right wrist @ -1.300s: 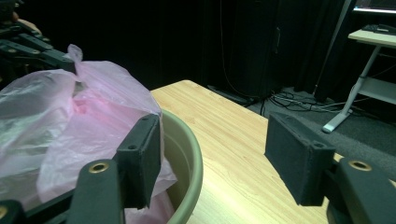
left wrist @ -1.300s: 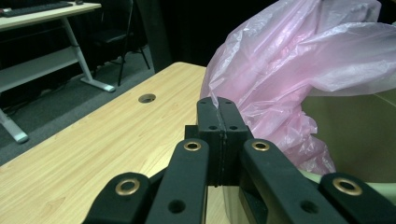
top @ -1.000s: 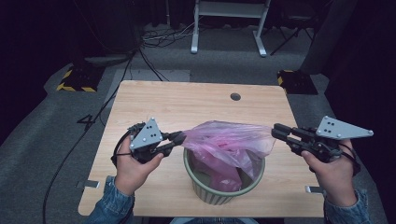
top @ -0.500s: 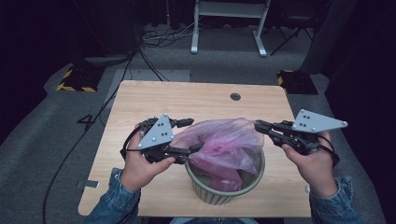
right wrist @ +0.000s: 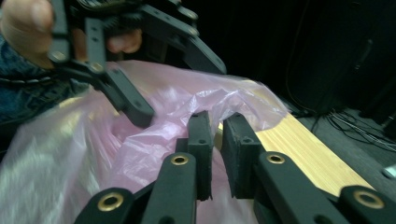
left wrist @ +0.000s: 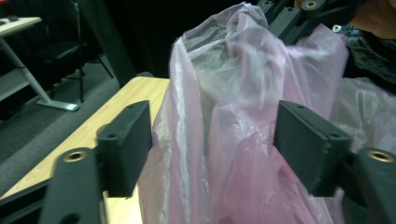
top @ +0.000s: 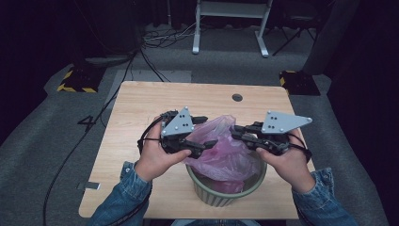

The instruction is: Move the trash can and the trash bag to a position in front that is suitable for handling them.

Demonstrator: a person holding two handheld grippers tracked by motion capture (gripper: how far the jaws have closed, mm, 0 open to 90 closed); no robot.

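Both grippers have closed in over the bin point(top: 226, 188) since a second ago. The left gripper point(top: 201, 133), jaws spread after just opening, straddles the pink bag point(top: 221, 153) at nine o'clock. The right gripper point(top: 236, 133), jaws nearly together, pinches a bag fold at three o'clock above the surface point(top: 136, 113).

In the high view my sleeves run off the bottom edge, and the near rim of the green bin point(top: 226, 192) sits close to the table's point(top: 141, 108) near edge, its inside covered by the pink bag point(top: 221, 150). In my left gripper view, the bag is blurred at its top, and its lower part is cut off below. In my right gripper view, whether my right gripper point(right wrist: 217, 135) pinches any film I cannot tell.
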